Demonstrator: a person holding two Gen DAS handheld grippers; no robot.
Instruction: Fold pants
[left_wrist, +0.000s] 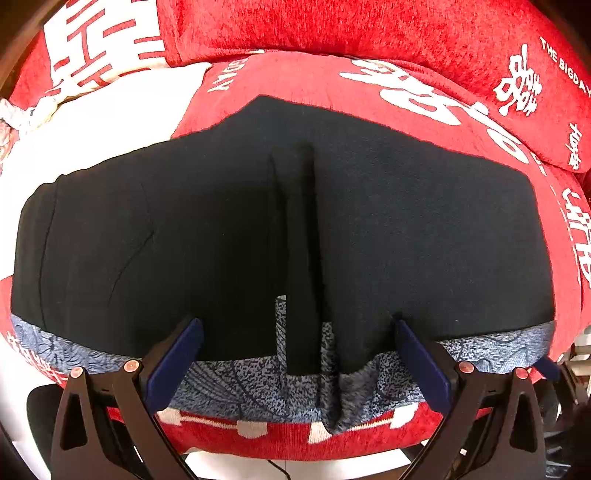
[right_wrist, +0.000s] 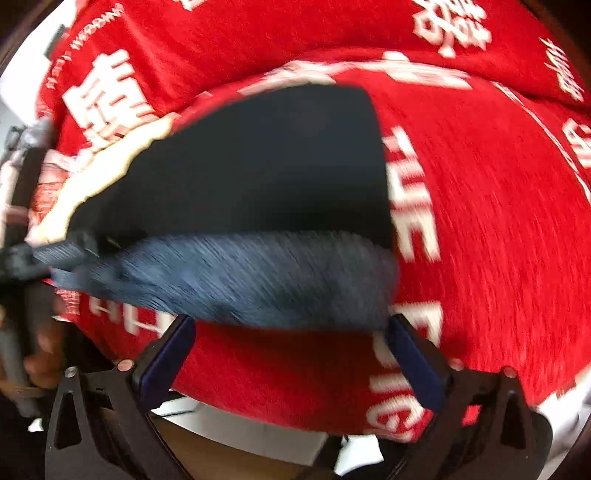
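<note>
Hovering over the dark pants (left_wrist: 221, 229) mid-frame, we are holding left gripper (left_wrist: 295, 343) and right gripper (right_wrist: 291, 343) released; next we are grasping the patterned waistband (left_wrist: 236, 384).

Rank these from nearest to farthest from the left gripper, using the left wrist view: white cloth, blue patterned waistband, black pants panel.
1. Waistband, between the open jaws of the left gripper.
2. Black panel, just beyond, centre.
3. White cloth, far upper left.
</note>
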